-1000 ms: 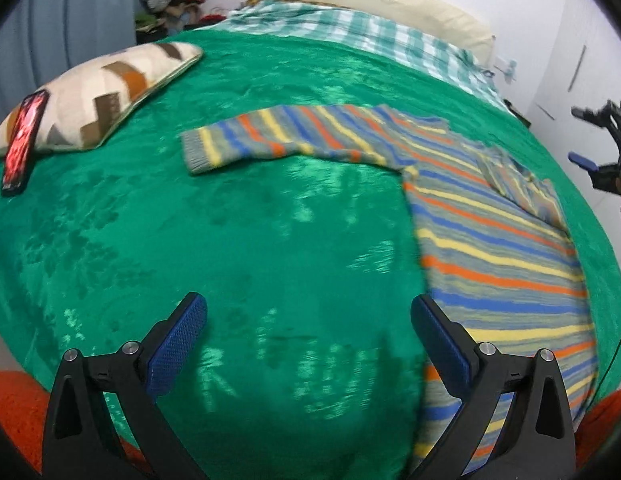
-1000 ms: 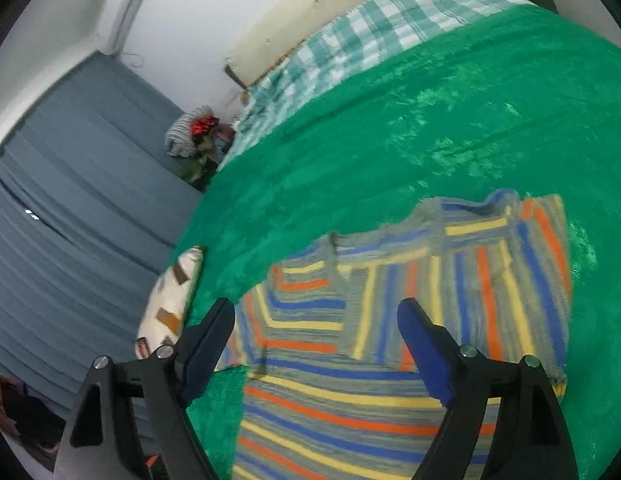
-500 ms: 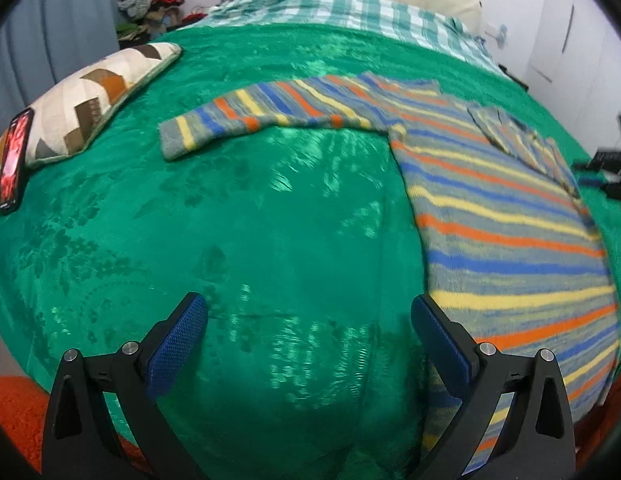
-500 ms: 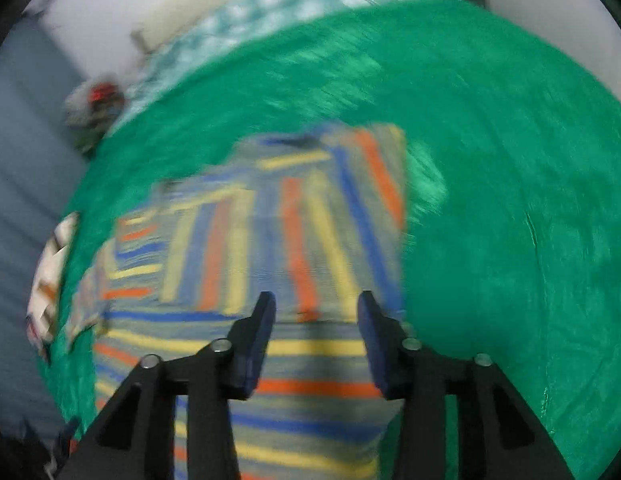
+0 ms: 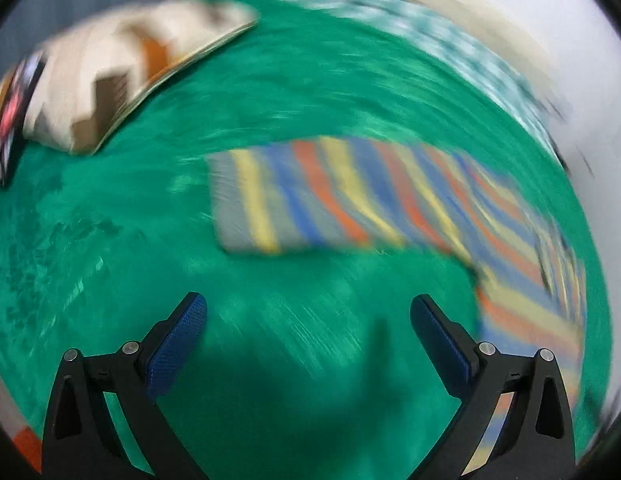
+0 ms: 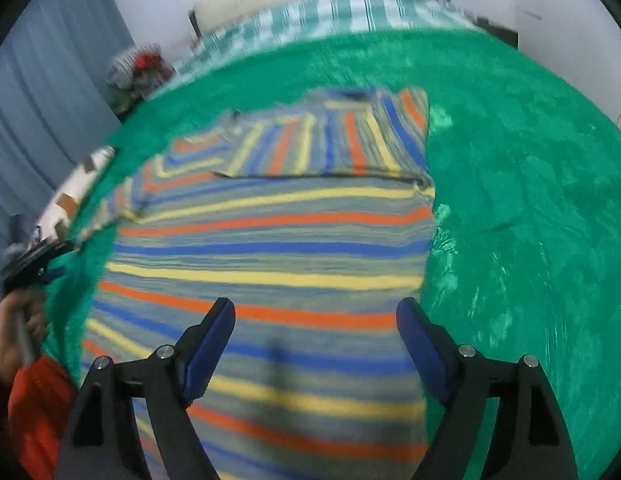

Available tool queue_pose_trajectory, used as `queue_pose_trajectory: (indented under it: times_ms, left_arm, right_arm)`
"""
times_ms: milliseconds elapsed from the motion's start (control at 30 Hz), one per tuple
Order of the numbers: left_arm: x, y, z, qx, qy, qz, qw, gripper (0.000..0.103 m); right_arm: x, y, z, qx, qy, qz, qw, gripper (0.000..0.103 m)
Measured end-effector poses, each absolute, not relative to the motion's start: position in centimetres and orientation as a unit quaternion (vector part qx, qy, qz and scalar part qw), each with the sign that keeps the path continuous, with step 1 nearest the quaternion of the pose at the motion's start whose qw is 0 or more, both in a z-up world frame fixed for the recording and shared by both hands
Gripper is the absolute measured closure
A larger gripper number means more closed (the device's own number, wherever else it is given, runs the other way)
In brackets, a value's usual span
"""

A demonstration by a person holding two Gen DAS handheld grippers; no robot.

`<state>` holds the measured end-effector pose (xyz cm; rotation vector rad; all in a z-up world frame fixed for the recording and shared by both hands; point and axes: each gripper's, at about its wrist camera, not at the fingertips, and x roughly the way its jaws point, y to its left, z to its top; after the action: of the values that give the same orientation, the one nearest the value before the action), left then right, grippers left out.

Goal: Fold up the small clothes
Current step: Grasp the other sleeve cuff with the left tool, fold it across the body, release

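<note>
The left tool (image 5: pixel 308 314) hangs with its two blue-padded fingers spread wide and nothing between them, over bare green blanket (image 5: pixel 110 240) on the bed. Just ahead of it lies the cuff end of the striped sweater's sleeve (image 5: pixel 310 204), stretched flat across the blanket and running off toward the bed's right side, where it joins the sweater's body; tool and sleeve are apart, with a strip of green between them. This view is blurred, so fine detail of the knit cannot be read. Farther out toward the bed's left edge rests a patterned pillow (image 5: pixel 110 64) with a phone (image 5: pixel 12 120) lying against its near end, and a checked sheet (image 5: pixel 430 36) covers the head of the bed. The right tool (image 6: pixel 315 312) is likewise open, its fingers wide apart and empty, hovering above the lower body of the striped sweater (image 6: pixel 270 248), which lies flat on the blanket with its stripes crossing between the fingers. Beyond them the other sleeve (image 6: pixel 330 140) is folded across the chest. The sweater's right side runs close to the right finger, with bare green blanket beyond it. At the left rim of this view a hand (image 6: pixel 14 336) in an orange cuff holds the left tool's handle.
</note>
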<state>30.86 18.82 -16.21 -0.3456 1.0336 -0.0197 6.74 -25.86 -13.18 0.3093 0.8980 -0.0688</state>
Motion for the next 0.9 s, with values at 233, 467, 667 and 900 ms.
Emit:
queue_pose_trajectory:
  times_ms: [233, 467, 667, 900]
  left_arm:
    - [35.8, 21.6, -18.3, -0.272, 0.47, 0.005, 0.84, 0.046]
    - [37.0, 16.2, -12.5, -0.2, 0.431, -0.032, 0.879, 0.098]
    - [34.5, -0.5, -3.2, -0.051, 0.352, -0.195, 0.914, 0.098]
    - [30.3, -14.6, -8.6, 0.03, 0.419, -0.284, 0.862, 0.047]
  right_arm:
    - [2.3, -23.4, -14.8, 0.149, 0.423, -0.039, 0.893, 0.02]
    - [2.0, -25.4, -15.5, 0.165, 0.411, -0.05, 0.895, 0.02]
    - [2.4, -26.3, -16.0, 0.179, 0.413, -0.05, 0.892, 0.02]
    - [1.8, -28.4, -15.9, 0.219, 0.403, -0.072, 0.886, 0.02]
